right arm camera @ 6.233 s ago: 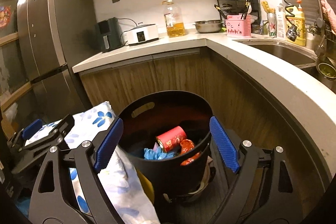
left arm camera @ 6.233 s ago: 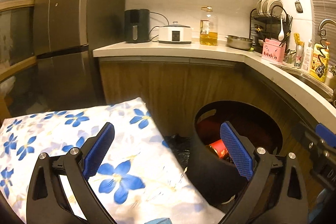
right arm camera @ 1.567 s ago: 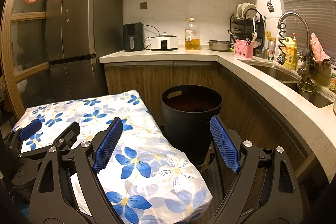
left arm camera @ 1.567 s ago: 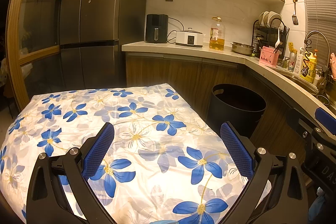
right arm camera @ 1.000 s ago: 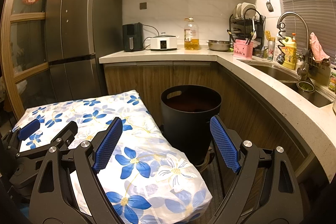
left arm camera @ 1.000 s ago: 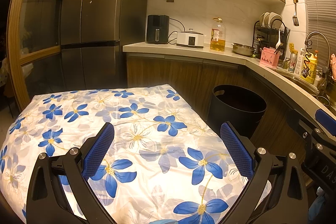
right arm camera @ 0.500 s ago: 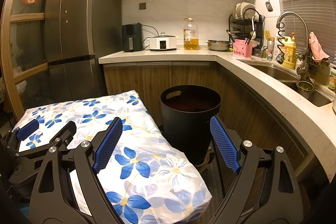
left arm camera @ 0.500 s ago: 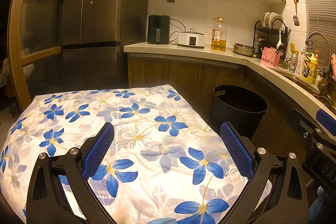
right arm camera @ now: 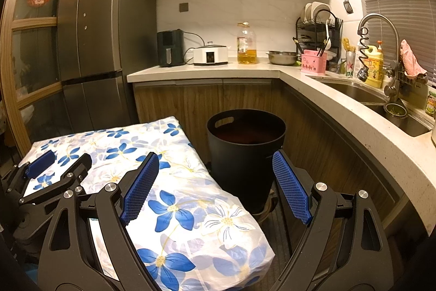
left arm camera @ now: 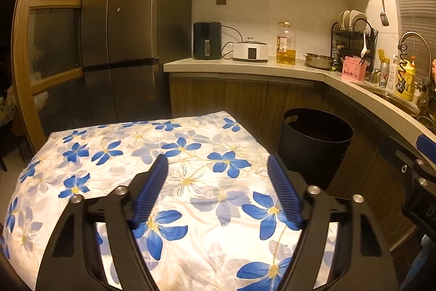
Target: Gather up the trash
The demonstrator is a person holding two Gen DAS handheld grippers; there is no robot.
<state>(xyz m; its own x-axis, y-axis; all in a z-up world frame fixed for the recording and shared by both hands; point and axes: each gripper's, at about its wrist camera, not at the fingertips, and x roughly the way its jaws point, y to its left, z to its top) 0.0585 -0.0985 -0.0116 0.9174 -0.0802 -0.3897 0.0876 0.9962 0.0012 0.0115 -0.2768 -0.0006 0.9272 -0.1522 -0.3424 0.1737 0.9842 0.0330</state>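
left wrist: faces counter [left arm camera: 245, 67] | right wrist: same | shared: bin [right arm camera: 245, 132]

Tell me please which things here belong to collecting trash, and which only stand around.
For the job:
black trash bin
left hand-held gripper, closing on nothing

Only standing around:
flowered cloth
oil bottle
air fryer
fridge

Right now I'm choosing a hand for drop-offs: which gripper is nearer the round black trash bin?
Right. The right gripper faces the round black trash bin; the left gripper, closing on nothing, is over the floral cloth.
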